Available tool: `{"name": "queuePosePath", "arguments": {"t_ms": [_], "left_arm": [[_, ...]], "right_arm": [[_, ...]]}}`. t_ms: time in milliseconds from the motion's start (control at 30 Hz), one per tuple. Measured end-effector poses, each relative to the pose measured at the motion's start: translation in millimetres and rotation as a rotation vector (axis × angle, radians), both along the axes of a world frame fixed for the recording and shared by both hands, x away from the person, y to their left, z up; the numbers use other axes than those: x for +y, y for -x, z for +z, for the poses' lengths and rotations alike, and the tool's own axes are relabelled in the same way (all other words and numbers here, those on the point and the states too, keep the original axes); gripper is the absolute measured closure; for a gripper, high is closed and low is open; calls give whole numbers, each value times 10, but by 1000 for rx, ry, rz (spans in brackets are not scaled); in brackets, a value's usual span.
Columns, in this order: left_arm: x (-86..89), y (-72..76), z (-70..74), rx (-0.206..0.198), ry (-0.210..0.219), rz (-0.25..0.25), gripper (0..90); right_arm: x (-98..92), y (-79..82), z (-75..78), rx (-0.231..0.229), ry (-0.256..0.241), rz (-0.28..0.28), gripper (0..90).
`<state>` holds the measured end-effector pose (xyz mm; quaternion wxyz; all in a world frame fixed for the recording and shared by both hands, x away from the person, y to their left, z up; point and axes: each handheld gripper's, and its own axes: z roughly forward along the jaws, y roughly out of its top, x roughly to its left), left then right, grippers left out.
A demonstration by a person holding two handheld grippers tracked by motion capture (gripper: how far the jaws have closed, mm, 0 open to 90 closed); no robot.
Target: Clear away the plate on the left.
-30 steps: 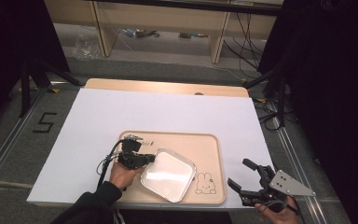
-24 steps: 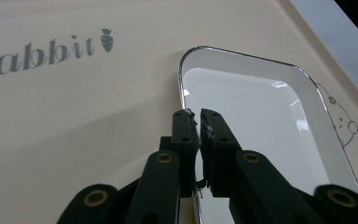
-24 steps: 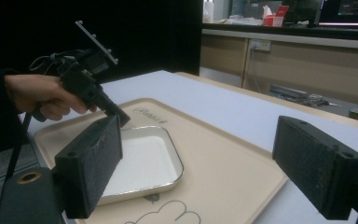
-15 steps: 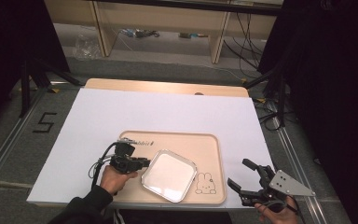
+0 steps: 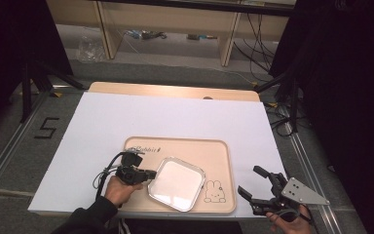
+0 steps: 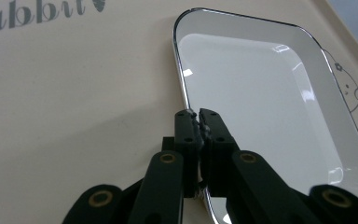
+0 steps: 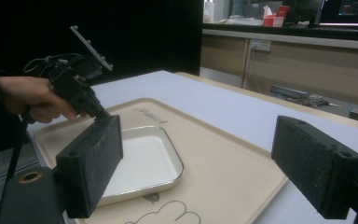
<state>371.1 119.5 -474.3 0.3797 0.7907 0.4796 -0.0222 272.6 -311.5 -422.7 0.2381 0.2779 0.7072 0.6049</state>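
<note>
The left gripper [image 6: 196, 114] is being held with its jaws pressed together on the rim of the white square plate [image 6: 261, 107]. The plate is lying beyond and right of the jaws on the beige tray [image 6: 74, 93], whose grey lettering [image 6: 42, 11] is showing far left.

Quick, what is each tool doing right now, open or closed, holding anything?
Left tool: closed on the rim of the white dish.
Right tool: open, holding nothing.

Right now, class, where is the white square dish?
In the high view the white dish lies on the beige tray, in its near left part beside the printed rabbit; the left gripper is shut on its left rim.
</note>
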Motion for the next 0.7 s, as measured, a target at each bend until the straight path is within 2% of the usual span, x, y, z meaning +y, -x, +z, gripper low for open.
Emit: {"name": "queuePosePath", "arguments": {"t_ms": [33, 67, 100, 133, 167, 200, 233, 333, 367, 400, 433, 467, 500, 533, 600, 633, 667, 700], "left_arm": [[6, 22, 4, -1, 1, 3, 860], [20, 39, 6, -1, -3, -8, 859], [18, 61, 5, -5, 1, 5, 859], [14, 83, 3, -5, 12, 11, 858], [35, 95, 7, 0, -5, -12, 857], [32, 114, 7, 4, 0, -9, 856], [27, 130, 2, 7, 6, -5, 853], [36, 191, 1, 9, -10, -17, 844], [27, 208, -3, 13, 4, -7, 842], [40, 217, -4, 19, 2, -21, 840], [30, 238, -6, 17, 11, -4, 837], [55, 248, -4, 23, 0, -27, 836], [37, 266, -11, 22, 17, -2, 835], [35, 286, -5, 26, 16, 4, 835], [51, 312, -1, 19, -2, -17, 835], [59, 326, -1, 20, -3, -28, 835], [42, 347, -7, 18, 14, 0, 835], [48, 361, -9, 16, 16, -4, 835]], "right_arm": [[1, 1, 1, 2, -2, 0, 171], [7, 13, -1, 20, -7, -2, 171], [16, 27, -1, 41, -14, -8, 171], [18, 28, -2, 40, -17, -5, 172], [20, 27, -2, 39, -20, -3, 172], [21, 27, -2, 40, -20, -3, 172], [15, 30, 4, 49, -3, -1, 172], [22, 20, -3, 32, -23, 3, 173], [18, 18, -2, 26, -15, -5, 173], [21, 26, -3, 39, -17, -4, 173], [21, 27, -3, 41, -18, -4, 173], [21, 26, -3, 40, -18, -4, 174], [21, 26, -3, 41, -18, -3, 174], [17, 28, 0, 45, -9, -3, 174], [21, 26, -3, 40, -18, -4, 175], [14, 28, 3, 49, -2, 0, 175], [17, 26, 1, 46, -4, 3, 175], [16, 25, 0, 44, -4, 2, 175]]}}
